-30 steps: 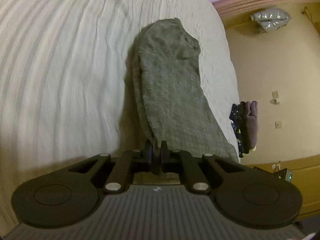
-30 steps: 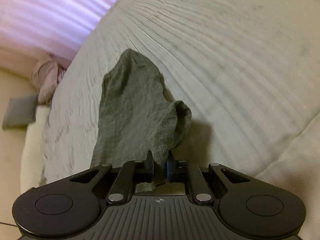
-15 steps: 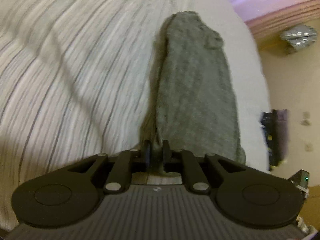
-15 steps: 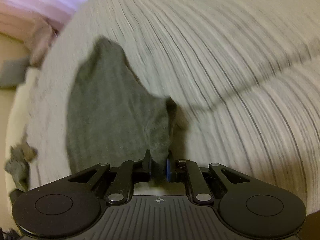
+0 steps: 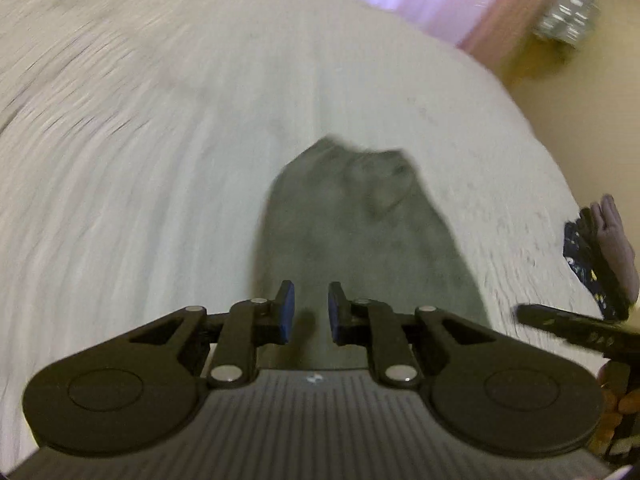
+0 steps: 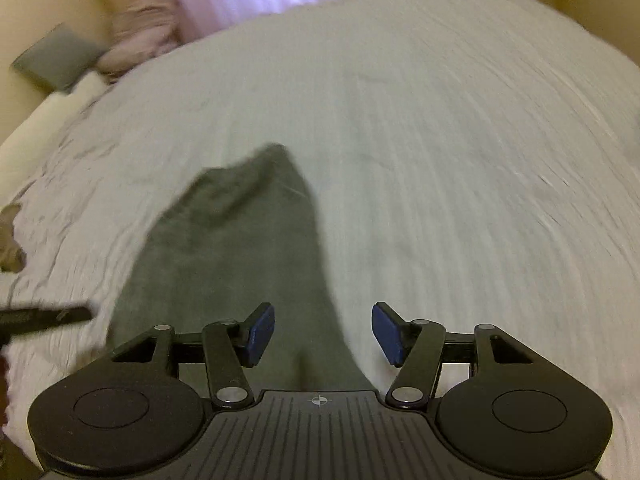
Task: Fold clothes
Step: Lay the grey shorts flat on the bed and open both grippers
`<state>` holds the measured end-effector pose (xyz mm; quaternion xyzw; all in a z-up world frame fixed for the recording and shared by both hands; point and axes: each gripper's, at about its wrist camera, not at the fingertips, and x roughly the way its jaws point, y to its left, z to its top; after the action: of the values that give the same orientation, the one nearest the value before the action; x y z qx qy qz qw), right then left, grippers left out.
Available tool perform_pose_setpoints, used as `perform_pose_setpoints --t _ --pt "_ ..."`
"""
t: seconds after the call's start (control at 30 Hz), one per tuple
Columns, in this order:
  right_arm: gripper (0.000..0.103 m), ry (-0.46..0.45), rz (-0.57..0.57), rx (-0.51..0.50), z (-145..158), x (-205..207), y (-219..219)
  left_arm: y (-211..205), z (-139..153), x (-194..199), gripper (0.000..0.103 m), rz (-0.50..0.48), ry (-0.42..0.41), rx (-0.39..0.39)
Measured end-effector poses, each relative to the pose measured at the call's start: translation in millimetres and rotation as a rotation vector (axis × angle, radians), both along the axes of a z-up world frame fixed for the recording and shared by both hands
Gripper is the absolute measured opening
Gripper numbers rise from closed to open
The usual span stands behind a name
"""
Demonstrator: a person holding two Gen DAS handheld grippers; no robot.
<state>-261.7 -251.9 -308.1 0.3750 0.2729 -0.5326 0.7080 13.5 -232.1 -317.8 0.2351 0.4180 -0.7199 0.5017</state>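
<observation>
Both claws have let go — left claw parted slightly, right claw wide — and the sock lies flat on the bed.

grey-green sock, white ribbed bedspread, blue claw pads
</observation>
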Motion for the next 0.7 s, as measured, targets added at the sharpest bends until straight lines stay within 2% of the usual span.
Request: perform_pose_setpoints --t 0.13,0.27,0.37,0.47,0.53,0.6,0.7 --pt "0.05 0.092 0.087 0.018 -29.0 26.0 -12.7 -1.1 -29.4 -15.0 0.012 -0.08 -0.061 0.026" --pt "0.05 0.187 0.133 0.083 -52.5 12.1 26.4 36.1 -36.0 -3.4 0.013 -0.099 -0.066 0.04" --pt "0.05 0.235 0.151 0.111 -48.6 -5.2 69.6 64.1 -37.2 8.4 0.013 -0.102 -0.065 0.096" --pt "0.05 0.242 0.122 0.228 -40.9 -20.8 97.6 88.1 -36.0 20.8 0.013 -0.108 -0.08 0.187" --pt "0.05 0.256 0.112 0.297 -33.1 -26.9 103.7 91.3 -31.2 28.8 0.014 -0.112 -0.082 0.245" --pt "0.05 0.26 0.081 0.373 -24.9 -33.7 98.4 88.8 -22.7 37.6 0.011 -0.107 -0.066 0.278" --pt "0.05 0.25 0.031 0.344 -4.4 -39.2 76.5 58.7 -0.6 43.0 0.009 -0.116 -0.048 0.209"
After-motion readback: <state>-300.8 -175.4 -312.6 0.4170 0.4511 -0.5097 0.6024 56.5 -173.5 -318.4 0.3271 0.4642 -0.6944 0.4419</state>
